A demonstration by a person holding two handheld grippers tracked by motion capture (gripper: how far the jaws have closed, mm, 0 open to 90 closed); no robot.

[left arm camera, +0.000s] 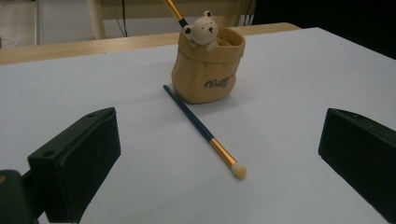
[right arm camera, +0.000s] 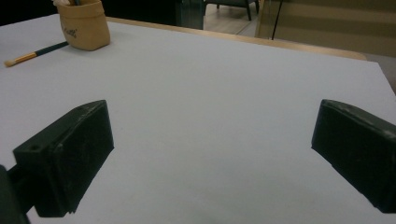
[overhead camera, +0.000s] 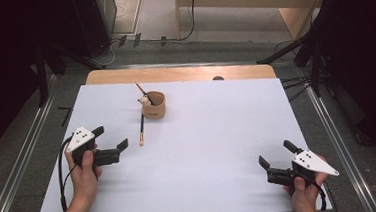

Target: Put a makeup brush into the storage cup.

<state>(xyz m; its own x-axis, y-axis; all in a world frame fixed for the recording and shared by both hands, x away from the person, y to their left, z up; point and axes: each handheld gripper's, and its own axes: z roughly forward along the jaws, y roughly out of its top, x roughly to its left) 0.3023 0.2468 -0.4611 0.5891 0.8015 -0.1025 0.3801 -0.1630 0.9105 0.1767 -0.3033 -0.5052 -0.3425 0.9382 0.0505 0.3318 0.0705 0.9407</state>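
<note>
Left gripper [left arm camera: 219, 154] fingers apart | slim brush [left arm camera: 201, 130] flat | sack-shaped holder [left arm camera: 207, 70]

The pot [left arm camera: 205, 74] at 12 o'clock looks like matt tan clay shaped like a soft bag, maybe rubber. The brush [left arm camera: 203, 128] has a dark shiny handle, a bright metal ring and a soft pale tip. The table [overhead camera: 205, 160] top is smooth, matt white, with wood at its far edge.
</note>
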